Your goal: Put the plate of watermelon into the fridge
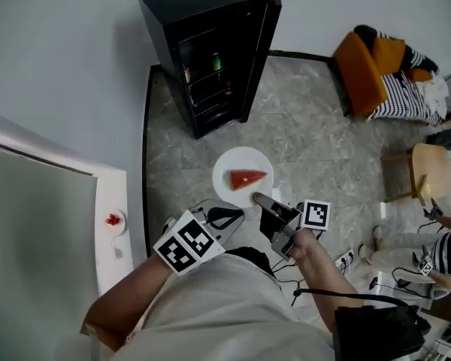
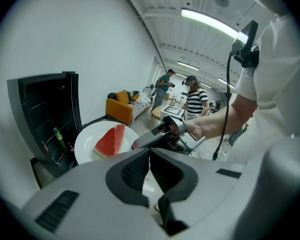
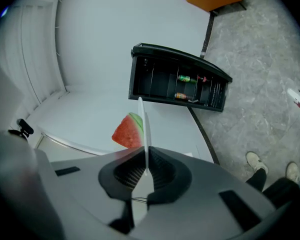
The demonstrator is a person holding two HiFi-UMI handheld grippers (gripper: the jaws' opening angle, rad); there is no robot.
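Watermelon [image 1: 246, 178], a single red wedge with a green rind, lies across the middle of a white plate [image 1: 229, 164]. The plate is held level in the air above the stone floor [image 1: 308, 141]. Its near rim sits edge-on between the fingers [image 3: 127, 173] of the right gripper [image 1: 257, 198], which are clamped tight on it, with the wedge just beyond their tips. The left gripper [image 1: 237, 215] hangs just beside the plate's near-left rim, with its fingers together and nothing between them. Ahead of the plate stands the black fridge [image 1: 210, 51] with its door [image 1: 259, 43] open and cans [image 1: 217, 62] on the shelves.
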